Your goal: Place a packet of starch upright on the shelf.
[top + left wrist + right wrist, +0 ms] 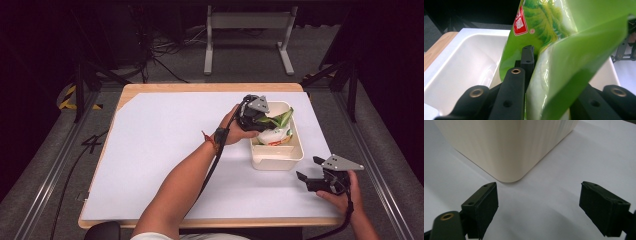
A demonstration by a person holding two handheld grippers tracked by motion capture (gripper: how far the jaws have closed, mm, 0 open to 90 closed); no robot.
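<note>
the left gripper [256,116] is clamped on the green bag [564,50], over the white tub [277,155]. next i'd guess a clean lift or release (right gripper [314,172] waits wide open, empty).

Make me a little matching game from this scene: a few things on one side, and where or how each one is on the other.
Things:
1. green snack bag
2. cream bin
3. left gripper
4. right gripper

States:
a. open, above the white table cover, near the bin's corner
b. pinched between two black jaws
c. on the table's right side, holding the bag
d. shut on the bag, over the bin

Pairs: 1-b, 2-c, 3-d, 4-a
</note>
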